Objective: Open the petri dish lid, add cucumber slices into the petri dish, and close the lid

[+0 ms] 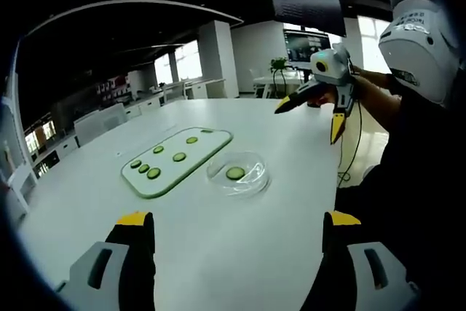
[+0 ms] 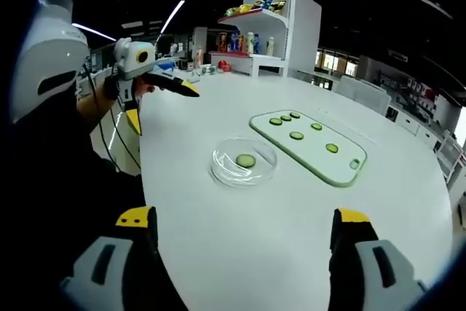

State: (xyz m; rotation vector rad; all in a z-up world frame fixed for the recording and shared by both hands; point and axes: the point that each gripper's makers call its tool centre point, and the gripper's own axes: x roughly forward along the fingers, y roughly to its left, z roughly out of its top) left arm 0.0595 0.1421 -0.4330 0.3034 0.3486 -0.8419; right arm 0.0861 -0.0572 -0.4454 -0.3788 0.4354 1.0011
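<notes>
A clear petri dish (image 1: 237,174) (image 2: 244,162) rests on the white table (image 1: 218,253) with one cucumber slice (image 1: 235,173) (image 2: 246,160) inside; whether its lid is on is unclear. Beside it lies a pale green cutting board (image 1: 177,160) (image 2: 309,145) carrying several cucumber slices (image 1: 153,173) (image 2: 296,135). My left gripper (image 1: 238,218) (image 2: 163,105) is open and empty, held back from the dish. My right gripper (image 2: 244,216) (image 1: 309,120) is likewise open and empty, raised above the table edge.
The person's dark-clothed body (image 1: 408,180) (image 2: 65,180) stands at the table's edge between both grippers. A cable (image 1: 353,154) hangs from the right gripper. A white shelf with bottles (image 2: 251,41) stands beyond the table, and chairs (image 1: 102,121) line the far side.
</notes>
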